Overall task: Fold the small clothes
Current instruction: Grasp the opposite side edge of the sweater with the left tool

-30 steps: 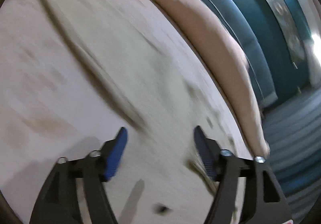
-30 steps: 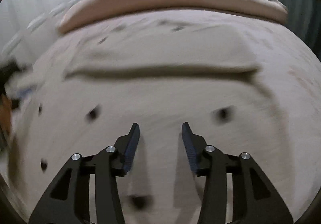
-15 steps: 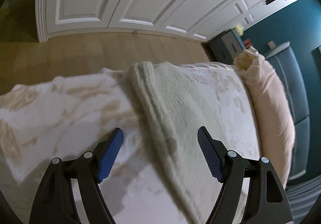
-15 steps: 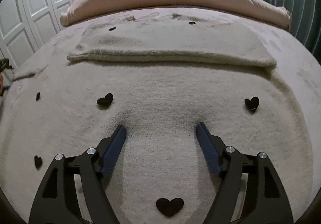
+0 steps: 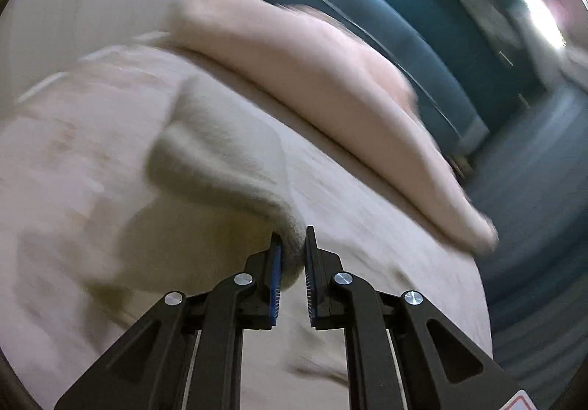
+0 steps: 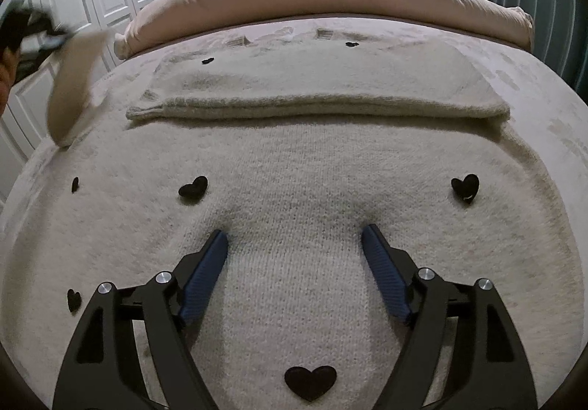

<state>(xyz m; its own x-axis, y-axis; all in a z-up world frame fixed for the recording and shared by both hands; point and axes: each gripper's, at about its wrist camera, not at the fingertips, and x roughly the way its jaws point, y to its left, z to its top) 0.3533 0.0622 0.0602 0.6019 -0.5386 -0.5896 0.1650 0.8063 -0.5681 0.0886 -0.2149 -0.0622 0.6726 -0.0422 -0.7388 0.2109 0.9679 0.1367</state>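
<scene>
While we held the sweater (image 6: 294, 167): our left gripper (image 5: 293, 255) clamped on its sleeve (image 5: 220, 167) at ten o'clock, right gripper (image 6: 294, 244) agape.

Both the left gripper (image 5: 293, 255) and the right gripper (image 6: 294, 244) have matte black, open-framed arms with silver round screws and ribbed blue pads (image 6: 386, 285) lining their fingers.

The left gripper (image 5: 293, 248) was clamped on a sweater sleeve (image 5: 220, 167); the right gripper (image 6: 296, 239) rested with fingers spread wide.
</scene>
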